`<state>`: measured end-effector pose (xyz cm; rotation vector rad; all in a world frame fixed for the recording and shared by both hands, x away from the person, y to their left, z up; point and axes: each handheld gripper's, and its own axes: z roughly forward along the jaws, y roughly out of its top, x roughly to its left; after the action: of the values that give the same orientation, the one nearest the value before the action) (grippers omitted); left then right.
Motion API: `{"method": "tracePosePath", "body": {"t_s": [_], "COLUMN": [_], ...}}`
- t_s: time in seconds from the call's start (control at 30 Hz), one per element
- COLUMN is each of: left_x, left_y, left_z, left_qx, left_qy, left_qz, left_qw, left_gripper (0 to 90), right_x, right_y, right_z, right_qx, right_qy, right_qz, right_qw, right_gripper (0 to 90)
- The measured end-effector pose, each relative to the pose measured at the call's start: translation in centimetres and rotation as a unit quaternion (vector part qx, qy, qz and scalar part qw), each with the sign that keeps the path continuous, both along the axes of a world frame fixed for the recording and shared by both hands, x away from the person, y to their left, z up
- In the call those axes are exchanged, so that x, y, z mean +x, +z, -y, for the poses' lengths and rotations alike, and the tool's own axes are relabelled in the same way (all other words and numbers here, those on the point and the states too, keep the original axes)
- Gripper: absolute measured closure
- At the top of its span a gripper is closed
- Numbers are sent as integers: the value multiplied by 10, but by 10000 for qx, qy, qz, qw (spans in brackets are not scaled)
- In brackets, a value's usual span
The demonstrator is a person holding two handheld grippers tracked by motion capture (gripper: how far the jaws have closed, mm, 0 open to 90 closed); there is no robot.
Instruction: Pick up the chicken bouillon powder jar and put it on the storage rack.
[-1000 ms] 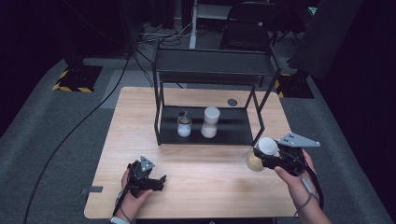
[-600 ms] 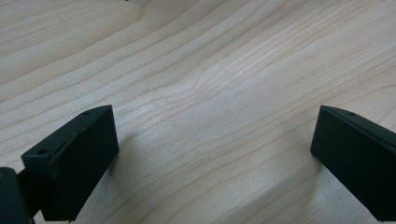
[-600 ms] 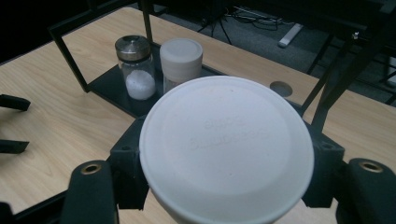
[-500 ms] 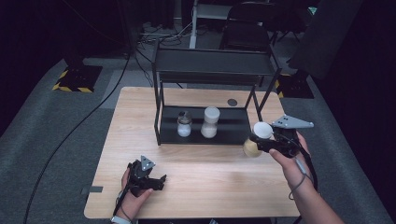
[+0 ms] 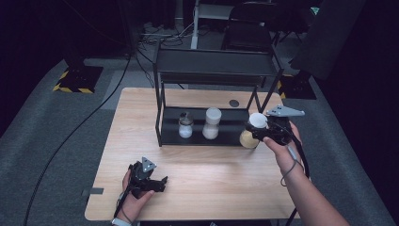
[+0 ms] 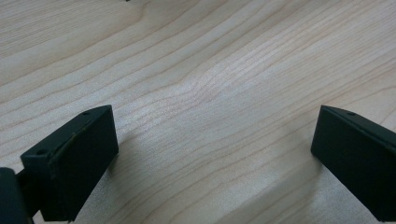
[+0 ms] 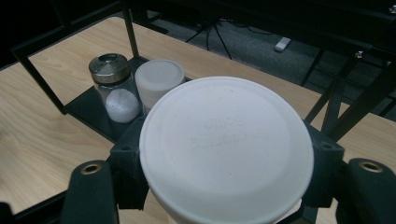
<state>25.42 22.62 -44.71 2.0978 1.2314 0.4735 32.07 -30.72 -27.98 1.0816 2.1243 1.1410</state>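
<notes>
Jar (image 5: 251,133): a white-lidded jar with tan contents, held just off the right end of the black rack's (image 5: 214,70) lower shelf, above the wooden table (image 5: 211,174).
Right gripper (image 5: 258,129): jaws clamped on the jar just below its lid; the lid (image 7: 226,142) is seen from above in the right gripper view.
Left gripper (image 5: 162,181): jaws spread wide with nothing between them, low over bare wood at the table's near left.
On the shelf: a metal-capped shaker (image 5: 185,125) beside a white-lidded container (image 5: 211,123).
</notes>
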Motion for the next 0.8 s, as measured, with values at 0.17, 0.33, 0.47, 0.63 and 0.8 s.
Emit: {"method": "tracePosePath", "body": {"t_s": [0.17, 0.33, 0.47, 0.63, 0.8], "left_x": [0, 0, 0, 0, 0], "left_y": [0, 0, 0, 0, 0], "left_z": [-1, -1, -1, 0, -1], "left_qx": [-3, 3, 1, -1, 1], "left_qy": [-15, -18, -17, -14, -14], "left_qz": [7, 3, 7, 7, 3], "left_qw": [10000, 10000, 10000, 10000, 10000], "left_gripper": [7, 7, 7, 6, 7], "right_x": [10, 18, 26, 39, 49], "right_y": [-4, -12, -16, -22, -28], "right_z": [-6, -13, -16, -18, -24], "right_qx": [-41, -99, -120, -74, -104], "right_qy": [-63, -112, -151, -165, -194], "right_qz": [32, 132, 115, 12, -28], "right_qw": [10000, 9998, 9997, 9998, 9998], "right_gripper": [335, 335, 335, 335, 335]}}
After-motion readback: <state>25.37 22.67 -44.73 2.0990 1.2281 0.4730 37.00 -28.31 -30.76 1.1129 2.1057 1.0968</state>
